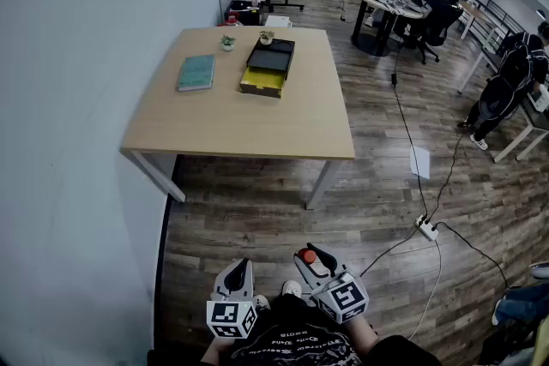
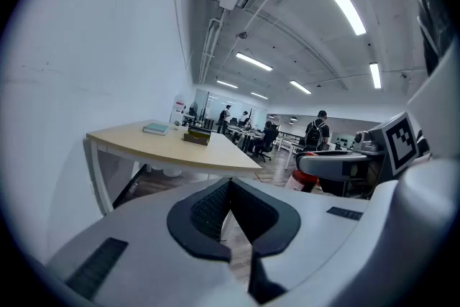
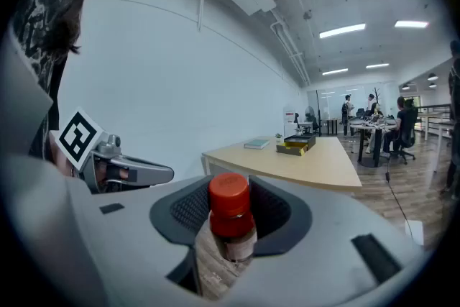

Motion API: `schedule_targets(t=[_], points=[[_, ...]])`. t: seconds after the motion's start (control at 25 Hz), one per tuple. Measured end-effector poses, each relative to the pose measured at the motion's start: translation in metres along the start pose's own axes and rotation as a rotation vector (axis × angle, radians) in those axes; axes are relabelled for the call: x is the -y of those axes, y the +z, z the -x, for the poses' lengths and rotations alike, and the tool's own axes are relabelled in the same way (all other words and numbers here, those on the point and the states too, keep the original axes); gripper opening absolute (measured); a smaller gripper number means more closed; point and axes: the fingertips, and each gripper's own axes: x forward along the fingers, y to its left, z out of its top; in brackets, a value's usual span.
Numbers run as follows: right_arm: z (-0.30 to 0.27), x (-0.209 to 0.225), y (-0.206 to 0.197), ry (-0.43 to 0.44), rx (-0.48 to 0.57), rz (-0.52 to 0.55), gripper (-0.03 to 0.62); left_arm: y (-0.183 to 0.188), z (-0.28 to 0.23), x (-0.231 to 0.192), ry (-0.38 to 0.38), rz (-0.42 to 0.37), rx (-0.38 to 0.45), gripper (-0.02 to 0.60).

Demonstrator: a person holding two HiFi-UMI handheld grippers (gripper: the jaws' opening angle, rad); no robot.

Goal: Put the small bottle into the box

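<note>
- Two tools are held low over the plank floor (image 1: 257, 223), well apart from the tabletop (image 1: 249, 124).
- Right tool (image 1: 311, 256): its ribbed dark pads pinch the bottle (image 3: 231, 219) at the neck. The bottle is small and round, with a red cap and a clear body bearing a label.
- Left tool (image 2: 230, 185): grey moulded jaws pressed together at the tips, with nothing between them.
- Tabletop: pale wood, rectangular, on white legs.
- Box (image 1: 268, 67): flat, black and rectangular, yellow at its near end, lying toward the tabletop's far edge. What it holds cannot be made out.
- Beside the box lies a teal book (image 1: 196, 72).
</note>
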Motion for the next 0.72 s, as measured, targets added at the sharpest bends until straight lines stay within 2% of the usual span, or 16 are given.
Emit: schedule_targets(t=[0.4, 0.72], points=[[0.005, 0.004, 0.006, -0.043, 0.033, -0.006, 0.158, 0.003, 0.011, -0.005, 0.022, 0.010, 0.027, 0.003], [-0.007, 0.030, 0.010, -0.031, 0.044, 0.005, 0.160, 0.008, -0.018, 0.006, 0.008, 0.018, 0.023, 0.004]])
